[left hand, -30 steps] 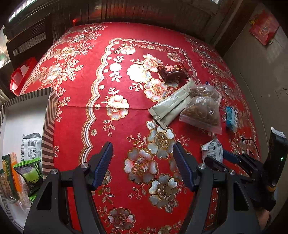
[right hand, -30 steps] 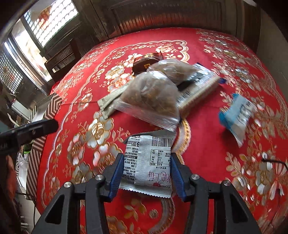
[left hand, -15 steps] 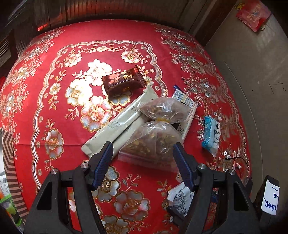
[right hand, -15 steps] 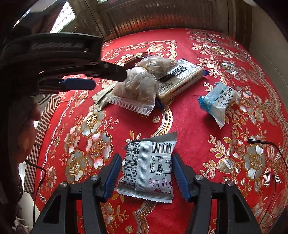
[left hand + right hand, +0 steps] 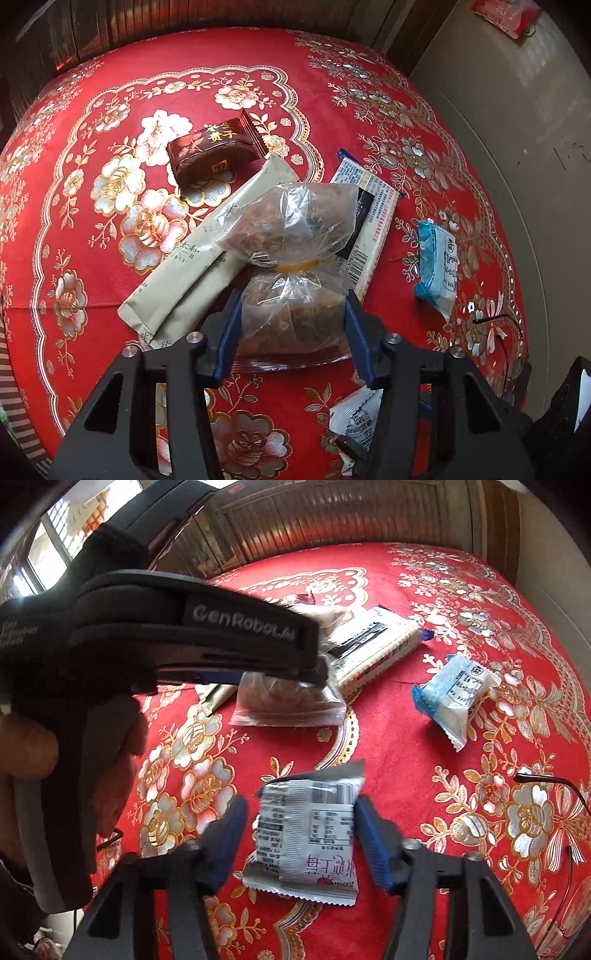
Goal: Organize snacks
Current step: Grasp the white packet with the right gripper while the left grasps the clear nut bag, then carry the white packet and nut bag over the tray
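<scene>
My left gripper (image 5: 291, 325) is open, its blue fingers on either side of a clear plastic bag of brown snacks (image 5: 291, 314) tied with a yellow band; they are close to the bag but not visibly squeezing it. The bag also shows in the right wrist view (image 5: 288, 698) under the left gripper's body. My right gripper (image 5: 299, 834) is open around a white and grey snack packet (image 5: 306, 834), which seems to lie on the cloth. That packet shows at the bottom of the left wrist view (image 5: 354, 417).
On the red floral tablecloth (image 5: 92, 288) lie a brown wrapped cake (image 5: 214, 151), two beige stick packets (image 5: 199, 258), a white biscuit pack (image 5: 369, 221) and a blue and white packet (image 5: 436, 266), also seen in the right wrist view (image 5: 454, 694). A thin black cable (image 5: 546, 786) lies at right.
The left gripper has swung right from the striped box and moved in over the clear bag, now between its fingers. The right gripper has stayed around the white packet, drawing back slightly.
</scene>
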Available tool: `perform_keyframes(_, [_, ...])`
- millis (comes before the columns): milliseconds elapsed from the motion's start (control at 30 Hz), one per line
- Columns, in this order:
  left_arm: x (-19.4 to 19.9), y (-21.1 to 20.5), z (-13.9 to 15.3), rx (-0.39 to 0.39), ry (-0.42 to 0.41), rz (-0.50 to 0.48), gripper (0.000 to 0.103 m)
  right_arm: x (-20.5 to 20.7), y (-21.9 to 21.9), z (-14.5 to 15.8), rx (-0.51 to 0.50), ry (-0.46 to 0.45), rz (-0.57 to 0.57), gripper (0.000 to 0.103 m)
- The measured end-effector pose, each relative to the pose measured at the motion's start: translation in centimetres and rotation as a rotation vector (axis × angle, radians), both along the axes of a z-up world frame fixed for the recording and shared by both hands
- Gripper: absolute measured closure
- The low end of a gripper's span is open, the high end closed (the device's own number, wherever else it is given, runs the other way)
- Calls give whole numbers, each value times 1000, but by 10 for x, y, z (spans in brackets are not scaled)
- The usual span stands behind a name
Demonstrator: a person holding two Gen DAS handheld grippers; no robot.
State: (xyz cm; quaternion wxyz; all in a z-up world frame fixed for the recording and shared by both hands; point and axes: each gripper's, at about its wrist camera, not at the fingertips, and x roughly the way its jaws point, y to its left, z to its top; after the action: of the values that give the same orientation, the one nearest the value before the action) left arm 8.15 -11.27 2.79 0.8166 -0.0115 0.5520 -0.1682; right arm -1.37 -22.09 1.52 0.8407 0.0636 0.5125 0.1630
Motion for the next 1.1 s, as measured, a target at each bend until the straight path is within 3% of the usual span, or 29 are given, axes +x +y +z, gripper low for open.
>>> perform_keyframes(133, [-8, 14, 1, 18, -14, 21, 64, -4, 0, 0, 4, -16, 1, 55])
perform_keyframes(600, [-67, 101, 45, 59, -139, 170, 64, -17, 39, 30, 44, -51, 71, 55])
perform_keyframes(1100, [-136, 189, 54, 74, -117, 310, 64, -25, 131, 55, 37, -85, 235, 55])
